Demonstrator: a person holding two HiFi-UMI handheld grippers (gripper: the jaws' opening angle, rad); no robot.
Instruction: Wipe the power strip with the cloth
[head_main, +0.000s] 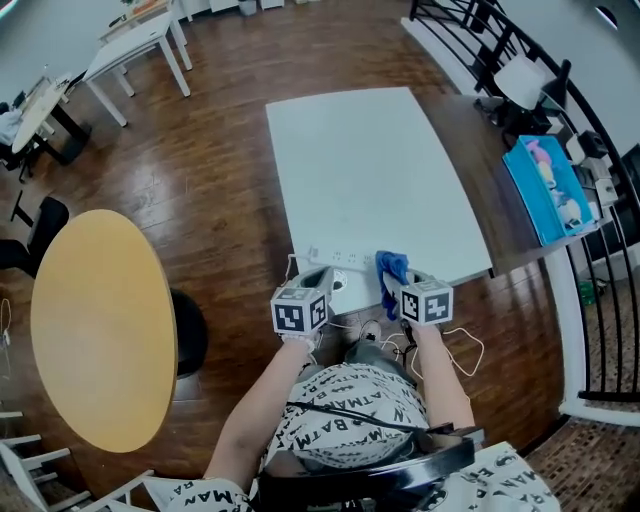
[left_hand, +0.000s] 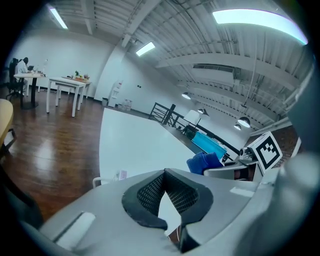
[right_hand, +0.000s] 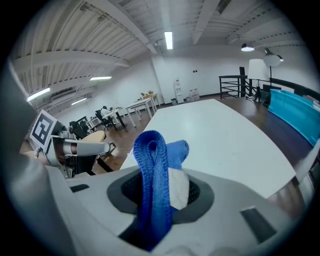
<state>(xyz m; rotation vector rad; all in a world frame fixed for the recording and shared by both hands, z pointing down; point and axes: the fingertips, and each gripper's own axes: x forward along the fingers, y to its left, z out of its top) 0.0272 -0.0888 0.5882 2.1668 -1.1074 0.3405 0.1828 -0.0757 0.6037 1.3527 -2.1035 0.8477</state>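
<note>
Blue cloth (right_hand: 152, 165), apparently folded double, in right claw (right_hand: 161, 194)

Your cloth (right_hand: 152, 185) is thick blue fabric with a coarse, looped weave. The worktop (head_main: 370, 170) is smooth matt white. On it, the power strip (head_main: 335, 258) is smooth white plastic. Around the worktop, the floor (head_main: 210, 170) is glossy dark wood.

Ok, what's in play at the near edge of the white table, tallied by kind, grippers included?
Two-jaw grippers: 2 (left gripper with nothing between its jaws, right gripper clamped on the cloth)
Blue woven cloth: 1
White plastic power strip: 1
Total: 4
</note>
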